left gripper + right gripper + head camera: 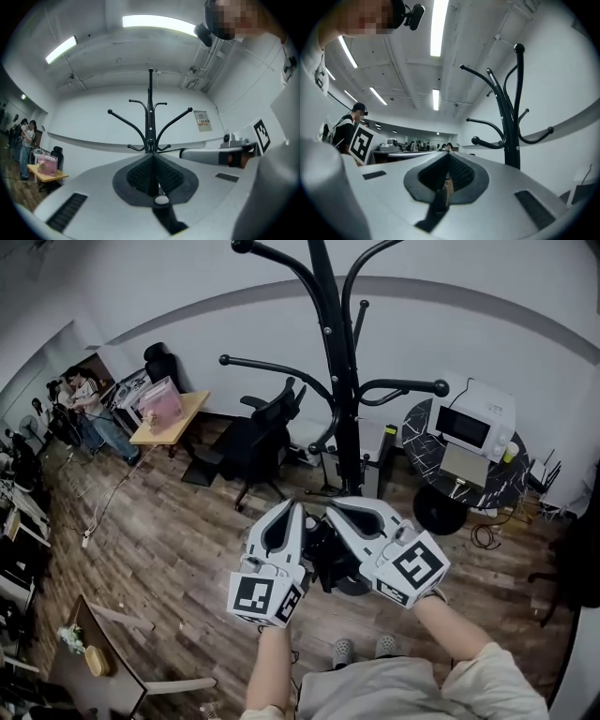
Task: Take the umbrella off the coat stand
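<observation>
The black coat stand (pixel 347 409) rises in the middle of the head view, and every hook that shows is bare. No umbrella shows in any view. My left gripper (pixel 296 508) and right gripper (pixel 334 510) are held side by side in front of the stand's lower pole, both pointing at it. Something dark sits low between their bodies; I cannot tell what it is. In the left gripper view the jaws of the left gripper (pixel 151 158) are shut with nothing between them, and the stand (pixel 150 126) is straight ahead. The right gripper (pixel 449 155) is shut and empty too, with the stand (pixel 511 122) to its right.
A round dark table (pixel 427 451) carrying a microwave (pixel 473 423) stands right of the stand. A black office chair (pixel 262 437) is to its left, then a wooden desk (pixel 169 418) with a pink box. People (pixel 84 395) sit far left. Another table (pixel 94 662) is at lower left.
</observation>
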The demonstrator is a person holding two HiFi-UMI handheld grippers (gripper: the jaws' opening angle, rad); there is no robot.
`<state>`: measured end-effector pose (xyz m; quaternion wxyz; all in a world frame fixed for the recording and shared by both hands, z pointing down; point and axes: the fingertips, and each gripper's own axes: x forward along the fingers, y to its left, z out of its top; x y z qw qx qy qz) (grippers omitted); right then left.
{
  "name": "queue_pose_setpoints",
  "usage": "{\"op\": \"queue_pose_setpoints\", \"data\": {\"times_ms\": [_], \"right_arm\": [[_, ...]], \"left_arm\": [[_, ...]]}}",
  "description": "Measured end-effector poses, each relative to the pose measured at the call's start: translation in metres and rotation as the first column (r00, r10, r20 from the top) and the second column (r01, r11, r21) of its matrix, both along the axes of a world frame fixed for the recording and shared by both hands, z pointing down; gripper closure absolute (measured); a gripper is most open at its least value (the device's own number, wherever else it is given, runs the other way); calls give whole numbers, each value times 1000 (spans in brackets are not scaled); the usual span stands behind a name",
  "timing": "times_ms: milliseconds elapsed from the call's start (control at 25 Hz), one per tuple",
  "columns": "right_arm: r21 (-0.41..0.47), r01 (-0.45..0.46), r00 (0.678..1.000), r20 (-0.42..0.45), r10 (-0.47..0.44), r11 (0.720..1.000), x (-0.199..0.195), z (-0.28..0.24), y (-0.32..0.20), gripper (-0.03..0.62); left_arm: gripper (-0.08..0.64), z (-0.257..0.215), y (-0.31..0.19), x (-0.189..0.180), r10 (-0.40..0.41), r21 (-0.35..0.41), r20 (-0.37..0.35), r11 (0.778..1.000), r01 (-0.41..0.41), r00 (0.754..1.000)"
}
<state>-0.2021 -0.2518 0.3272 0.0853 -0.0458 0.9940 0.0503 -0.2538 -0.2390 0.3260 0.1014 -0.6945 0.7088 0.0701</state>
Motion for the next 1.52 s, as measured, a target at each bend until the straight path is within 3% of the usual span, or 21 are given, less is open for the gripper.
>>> {"op": "queue_pose_setpoints", "data": {"times_ms": [320,680,1200,1520], "right_arm": [[-90,89,996,0,-89,992,-17,47,14,583],[-114,95,990,-93,-106,989,-33,105,23,583],[-88,93,982,-155,-106,992,-43,122,20,583],[-129,97,979,-169,-118,987,-45,130,14,583]], "left_arm": [[537,47,17,-13,-105,-85,28,991,107,994],[537,109,22,-28,-147,-195,58,968,156,987],[537,129,21,-35,-166,-225,49,959,173,985],[537,139,15,-37,-157,-252,37,954,161,987]]}}
